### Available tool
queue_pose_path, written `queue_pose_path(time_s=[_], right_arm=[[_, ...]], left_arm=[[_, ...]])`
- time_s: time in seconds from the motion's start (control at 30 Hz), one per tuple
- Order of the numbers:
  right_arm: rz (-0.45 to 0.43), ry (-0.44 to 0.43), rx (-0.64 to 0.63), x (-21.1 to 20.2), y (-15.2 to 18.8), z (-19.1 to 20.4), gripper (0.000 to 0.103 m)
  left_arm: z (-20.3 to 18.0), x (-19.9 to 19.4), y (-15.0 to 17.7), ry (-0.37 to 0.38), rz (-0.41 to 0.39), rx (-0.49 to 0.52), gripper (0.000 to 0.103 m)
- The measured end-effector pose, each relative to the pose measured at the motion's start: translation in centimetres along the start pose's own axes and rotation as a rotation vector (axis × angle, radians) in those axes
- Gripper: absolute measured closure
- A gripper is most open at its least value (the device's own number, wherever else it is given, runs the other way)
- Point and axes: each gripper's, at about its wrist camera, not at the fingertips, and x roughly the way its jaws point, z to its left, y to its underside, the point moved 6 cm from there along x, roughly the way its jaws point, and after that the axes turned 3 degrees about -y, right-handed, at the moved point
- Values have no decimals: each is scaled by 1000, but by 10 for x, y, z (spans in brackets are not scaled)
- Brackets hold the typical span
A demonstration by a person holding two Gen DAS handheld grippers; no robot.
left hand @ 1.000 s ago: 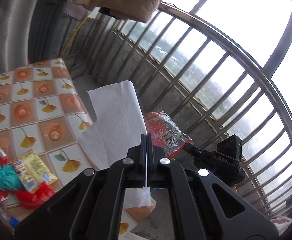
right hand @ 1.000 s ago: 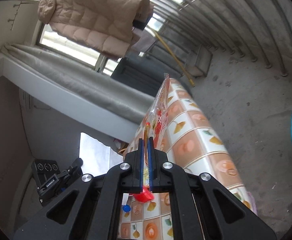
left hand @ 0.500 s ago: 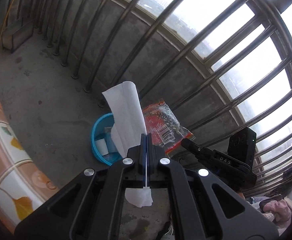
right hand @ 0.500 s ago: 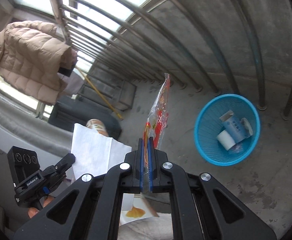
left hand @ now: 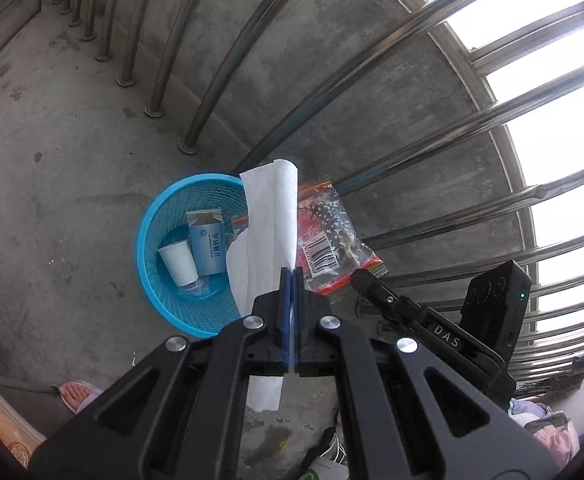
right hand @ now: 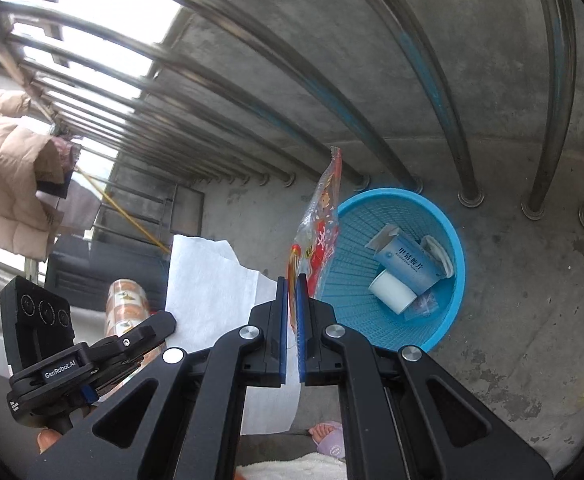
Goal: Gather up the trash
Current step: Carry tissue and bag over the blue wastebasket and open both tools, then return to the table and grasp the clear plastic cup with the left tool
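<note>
My left gripper (left hand: 291,274) is shut on a white paper towel (left hand: 269,224), which stands up from the jaws and hangs over the right rim of a blue mesh basket (left hand: 153,224) on the concrete floor. My right gripper (right hand: 291,282) is shut on a clear and red snack wrapper (right hand: 320,224), held upright just left of the same basket (right hand: 448,232). Inside the basket lie a white cup (left hand: 177,266) and a light blue carton (left hand: 207,246). The wrapper (left hand: 328,240) and right gripper (left hand: 366,280) show beside the towel in the left wrist view.
A steel railing (left hand: 292,92) on a low concrete wall curves close behind the basket. A foot in a lilac slipper (left hand: 77,394) stands on the floor near the basket. A beige padded jacket (right hand: 7,176) hangs at the far left, above the patterned tablecloth edge (right hand: 125,304).
Both grippers swung away from the patterned table and came down toward the floor. The blue basket came into view and grew larger. Towel and wrapper stayed held.
</note>
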Motion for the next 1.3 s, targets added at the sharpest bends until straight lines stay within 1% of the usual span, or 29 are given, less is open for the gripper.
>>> queue_pose_path(time_s=[0.03, 0.07, 0.1, 0.13, 0.17, 0.23, 0.27, 0.3, 0.4, 0.57, 0.67, 0.73, 0.77, 0.83, 0.9, 1.0, 1.1, 1.2, 1.3], right_arm=[[3, 6, 19, 7, -1, -9, 96], [13, 15, 38, 17, -1, -20, 96], [35, 42, 65, 27, 1, -34, 86], [57, 83, 102, 37, 4, -51, 70], [68, 109, 132, 43, 6, -64, 65], [86, 149, 168, 49, 13, -84, 64], [88, 168, 182, 48, 17, -92, 64], [84, 169, 190, 46, 19, -96, 63], [64, 178, 178, 37, 23, -97, 59], [33, 156, 133, 17, 20, -78, 58], [-4, 125, 68, -1, 19, -52, 58], [-46, 64, 15, -18, 20, -24, 58], [-59, 43, -16, -24, 21, -10, 58], [-60, -3, -74, -34, 26, 19, 58], [-33, -35, -138, -35, 36, 51, 58], [32, -107, -233, -31, 58, 101, 58], [96, -150, -344, -25, 88, 151, 51], [180, -196, -439, -18, 125, 199, 50], [269, -240, -520, -11, 163, 242, 49]], left_arm=[[2, 9, -3, -8, -2, -3, 102], [5, 18, -5, -17, 2, -11, 91], [9, 26, -5, -27, 8, -31, 71], [13, 32, -6, -33, 18, -63, 64], [17, 35, -5, -27, 27, -94, 63], [23, 35, -1, -5, 40, -130, 62], [26, 32, 0, -2, 39, -134, 61], [28, 26, 0, -7, 32, -133, 60], [29, 9, 0, -8, -5, -126, 56], [28, -32, 7, 8, -72, -105, 49], [29, -60, 17, 27, -115, -87, 43], [35, -90, 30, 72, -153, -91, 41], [40, -103, 36, 81, -172, -103, 40], [54, -134, 52, 90, -215, -139, 39], [69, -167, 68, 80, -264, -172, 39], [91, -222, 91, 33, -354, -200, 39], [109, -276, 116, -40, -429, -195, 37], [127, -332, 143, -114, -478, -185, 37], [149, -388, 173, -198, -528, -201, 37]])
